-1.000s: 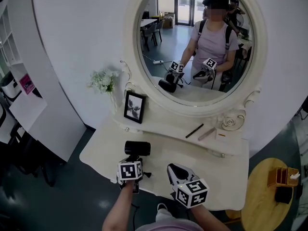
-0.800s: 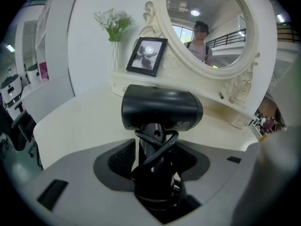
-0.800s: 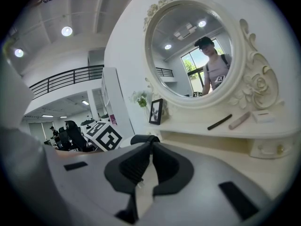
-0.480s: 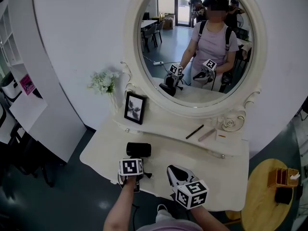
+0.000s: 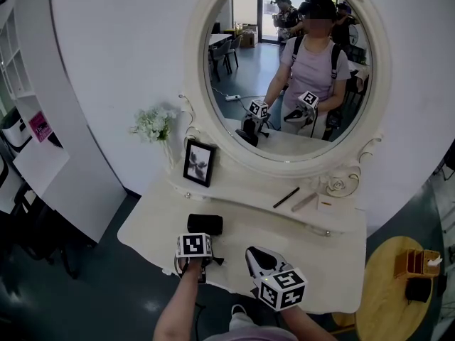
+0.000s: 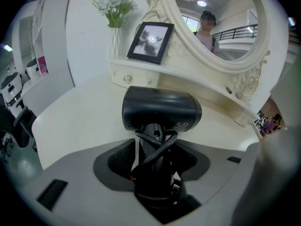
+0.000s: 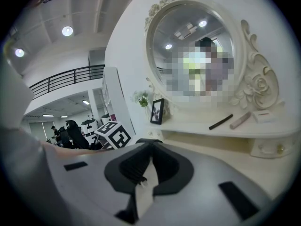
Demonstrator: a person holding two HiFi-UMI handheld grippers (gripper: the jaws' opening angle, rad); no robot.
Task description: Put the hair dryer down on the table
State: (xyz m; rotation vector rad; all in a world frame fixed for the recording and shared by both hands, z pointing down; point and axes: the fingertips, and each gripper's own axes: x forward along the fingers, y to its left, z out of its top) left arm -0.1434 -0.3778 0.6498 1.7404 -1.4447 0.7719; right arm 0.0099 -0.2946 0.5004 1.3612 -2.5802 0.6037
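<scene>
The black hair dryer (image 5: 205, 224) lies with its barrel crosswise, low over the white dressing table (image 5: 156, 219) at its front left. I cannot tell whether it rests on the top. My left gripper (image 5: 198, 236) is shut on the dryer's handle (image 6: 155, 166), which has the cord wound round it. In the left gripper view the barrel (image 6: 161, 109) fills the middle, just beyond the left gripper (image 6: 155, 149). My right gripper (image 5: 257, 256) hovers at the table's front edge, to the right of the dryer. The right gripper (image 7: 149, 145) is shut with nothing in it.
A raised shelf (image 5: 242, 190) under the round mirror (image 5: 291, 62) carries a framed photo (image 5: 199, 163), a vase of white flowers (image 5: 154, 122), a black pen (image 5: 286, 197), a tube (image 5: 305, 201) and a small box (image 5: 326, 204). A round wooden side table (image 5: 398, 283) stands at the right.
The left gripper and the dryer have shifted only slightly, a little lower toward the table as the mirror shows. The right gripper has hardly moved.
</scene>
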